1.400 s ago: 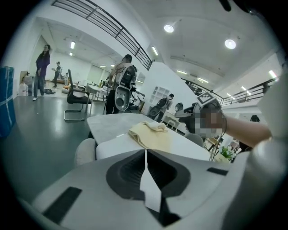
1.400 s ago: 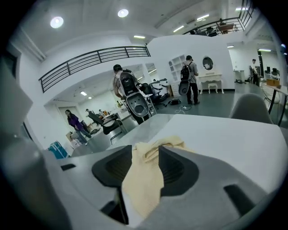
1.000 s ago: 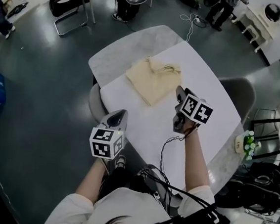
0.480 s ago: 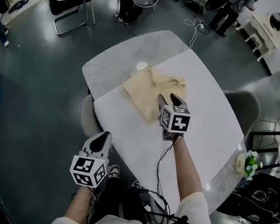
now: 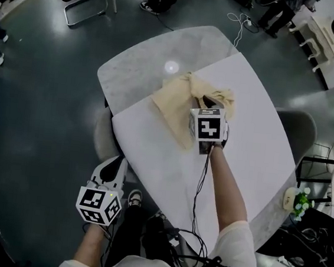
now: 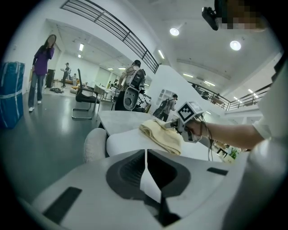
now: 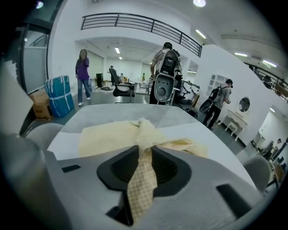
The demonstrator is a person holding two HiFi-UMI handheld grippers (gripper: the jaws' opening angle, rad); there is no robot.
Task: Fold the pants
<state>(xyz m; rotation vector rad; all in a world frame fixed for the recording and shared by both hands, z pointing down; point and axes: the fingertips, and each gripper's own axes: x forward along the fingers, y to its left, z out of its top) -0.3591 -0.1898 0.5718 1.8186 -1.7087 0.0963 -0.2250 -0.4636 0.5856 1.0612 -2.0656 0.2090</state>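
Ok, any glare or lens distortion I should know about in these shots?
Head view: a round lamp reflection glares on the grey marble tabletop beyond the pale yellow pants. Left gripper view: round ceiling lamps blow out white. Both gripper views: strong fisheye bending, dark corners.

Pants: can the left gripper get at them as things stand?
Probably yes. The left gripper hangs off the table's near edge, jaws together, and only bare table lies between it and the pants.
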